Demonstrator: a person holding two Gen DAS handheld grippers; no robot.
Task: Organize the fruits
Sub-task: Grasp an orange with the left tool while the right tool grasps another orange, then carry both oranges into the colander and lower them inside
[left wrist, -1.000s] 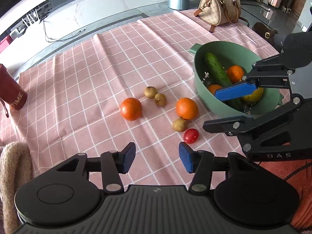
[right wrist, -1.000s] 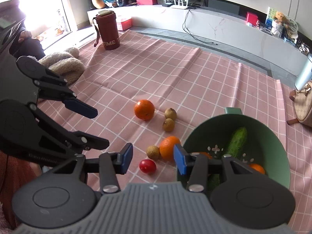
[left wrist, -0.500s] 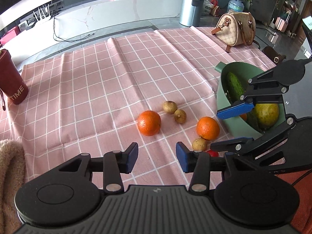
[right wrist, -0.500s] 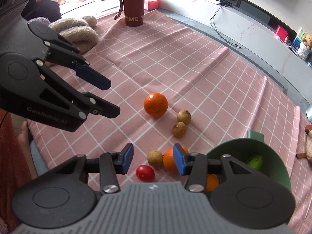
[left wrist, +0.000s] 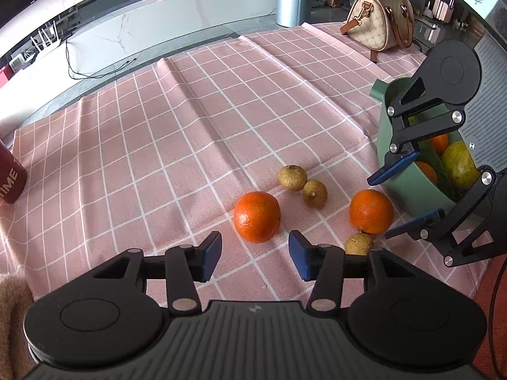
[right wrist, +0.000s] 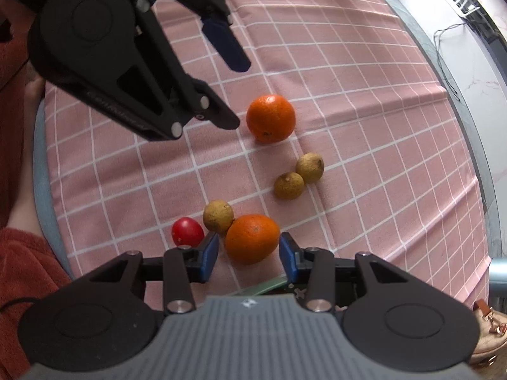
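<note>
Since the earlier frames both grippers had dropped closer to the loose fruit, the right one swinging down over the orange nearest the bowl.

In the left wrist view, the left gripper [left wrist: 255, 255] had its blue pads apart with nothing between them, hovering just short of the left orange [left wrist: 257, 216] on the pink checked tablecloth [left wrist: 190, 120]. Two small brown fruits [left wrist: 292, 177] lay touching each other just beyond it. To the right sat the second orange [left wrist: 371, 211], with a third brown fruit [left wrist: 358, 243] against its near side, partly hidden by the gripper finger. The right gripper [left wrist: 402, 198] reached in from the right, its fingers spread on either side of that orange's far edge. Behind it stood the green bowl [left wrist: 408, 186], holding a pear, oranges and something dark green. A beige handbag [left wrist: 378, 22] and a red bottle [left wrist: 9, 177] stood at the cloth's edges.

In the right wrist view, the right gripper [right wrist: 248, 255] was parted, its pads flanking the second orange [right wrist: 252, 238] without visibly pressing it. A brown fruit [right wrist: 218, 216] touched that orange, and a red tomato [right wrist: 187, 231] lay just beside it. The pair of brown fruits [right wrist: 298, 175] and the other orange [right wrist: 271, 118] lay farther out, the left gripper [right wrist: 233, 90] open near the latter.
</note>
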